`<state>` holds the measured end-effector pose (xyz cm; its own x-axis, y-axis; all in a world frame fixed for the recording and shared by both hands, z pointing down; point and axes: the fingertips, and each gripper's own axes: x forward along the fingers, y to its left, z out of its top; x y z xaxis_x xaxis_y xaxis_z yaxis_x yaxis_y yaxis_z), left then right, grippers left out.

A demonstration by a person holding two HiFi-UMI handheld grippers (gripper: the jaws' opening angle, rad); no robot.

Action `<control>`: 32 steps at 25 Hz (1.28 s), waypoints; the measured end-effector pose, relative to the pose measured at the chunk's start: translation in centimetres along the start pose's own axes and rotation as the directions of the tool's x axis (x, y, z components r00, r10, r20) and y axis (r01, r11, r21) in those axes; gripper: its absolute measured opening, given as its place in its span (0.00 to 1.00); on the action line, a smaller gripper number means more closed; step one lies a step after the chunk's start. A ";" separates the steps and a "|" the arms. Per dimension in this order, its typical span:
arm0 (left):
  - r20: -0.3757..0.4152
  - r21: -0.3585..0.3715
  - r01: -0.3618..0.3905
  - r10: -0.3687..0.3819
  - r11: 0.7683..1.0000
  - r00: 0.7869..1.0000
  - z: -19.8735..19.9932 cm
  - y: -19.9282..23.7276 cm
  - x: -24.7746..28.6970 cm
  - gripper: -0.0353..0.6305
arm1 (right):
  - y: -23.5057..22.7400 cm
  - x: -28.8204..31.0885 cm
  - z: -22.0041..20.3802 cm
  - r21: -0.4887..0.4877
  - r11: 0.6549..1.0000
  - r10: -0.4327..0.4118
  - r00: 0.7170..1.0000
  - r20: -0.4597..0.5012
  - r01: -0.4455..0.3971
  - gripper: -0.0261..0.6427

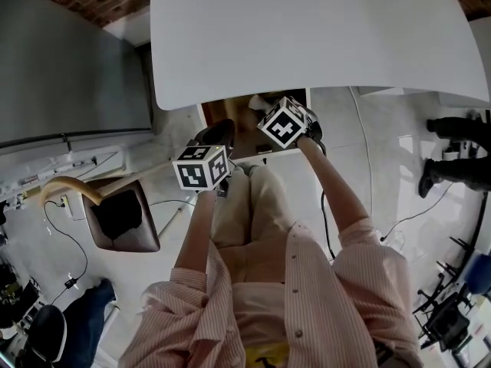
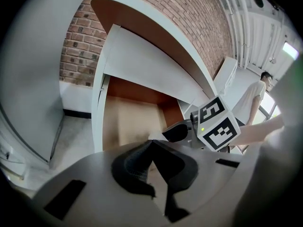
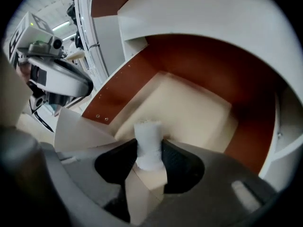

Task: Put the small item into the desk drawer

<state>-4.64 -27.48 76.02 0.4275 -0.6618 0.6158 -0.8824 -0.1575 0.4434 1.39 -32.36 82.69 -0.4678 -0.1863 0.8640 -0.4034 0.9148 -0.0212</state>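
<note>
A broad white tabletop [image 1: 307, 37] fills the far side. Under its near edge a drawer [image 3: 189, 103] stands open, brown on its walls and pale on its floor. The person working stands close to it in a striped shirt [image 1: 307, 297], both arms reaching forward toward the drawer. On the floor to the left sits a chair [image 1: 123, 221] with a brown seat, and a brick wall [image 2: 85, 56] rises behind the desk.

The left gripper [image 2: 152, 143] hangs at the drawer's left side, its jaws clenched tip to tip with nothing between them. The right gripper [image 3: 149, 150] is just beside it to the right, over the open drawer. It grasps the small item [image 3: 147, 132], a stubby white roll-like piece standing upright between the dark pads [image 3: 180, 162]. The item is above the drawer's pale floor, toward its near end; I cannot tell whether it touches the floor.
</note>
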 end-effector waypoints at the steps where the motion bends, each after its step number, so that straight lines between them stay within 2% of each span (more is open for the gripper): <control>1: -0.003 -0.002 0.000 0.000 1.000 1.000 -0.1 0.0 0.2 0.05 | 0.0 0.4 -0.2 -0.022 1.000 0.001 1.000 -0.017 -0.001 0.28; 4: -0.008 -0.003 0.004 -0.004 1.000 1.000 -0.2 0.2 0.9 0.05 | -0.2 1.5 -0.7 -0.048 0.999 -0.007 0.999 -0.048 0.005 0.28; 8: -0.015 -0.007 0.003 -0.003 1.000 1.000 -0.5 0.5 1.5 0.05 | -0.4 2.7 -1.2 -0.022 1.000 -0.006 0.999 -0.050 0.005 0.29; 12: -0.021 -0.015 -0.001 0.000 1.000 1.000 -0.7 0.7 1.8 0.05 | -0.3 3.3 -1.5 -0.036 0.999 0.006 0.998 -0.060 -0.008 0.29; 20: -0.043 -0.034 -0.002 0.000 0.999 0.999 -1.1 0.7 1.0 0.05 | 1.3 3.2 -1.4 -0.040 0.996 0.072 0.995 -0.076 -0.075 0.30; 23: -0.050 -0.039 -0.001 -0.001 0.999 0.999 -0.9 0.3 0.3 0.05 | 1.9 2.7 -0.9 -0.016 0.996 0.090 0.995 -0.053 -0.091 0.30; 27: -0.058 -0.040 0.001 -0.003 0.999 0.998 -0.2 -0.2 -0.9 0.05 | 2.1 0.9 -0.3 0.013 0.997 0.077 0.996 -0.043 -0.077 0.30; 32: -0.067 -0.032 0.010 -0.013 0.999 0.998 0.8 -1.0 -2.7 0.05 | 2.6 -1.7 0.5 0.022 0.999 0.040 0.999 -0.032 -0.039 0.22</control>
<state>-5.03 -26.11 73.38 0.4509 -0.6089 0.6526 -0.8711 -0.1409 0.4704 0.68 -29.87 80.93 -0.4579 -0.1379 0.8782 -0.4020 0.9132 -0.0662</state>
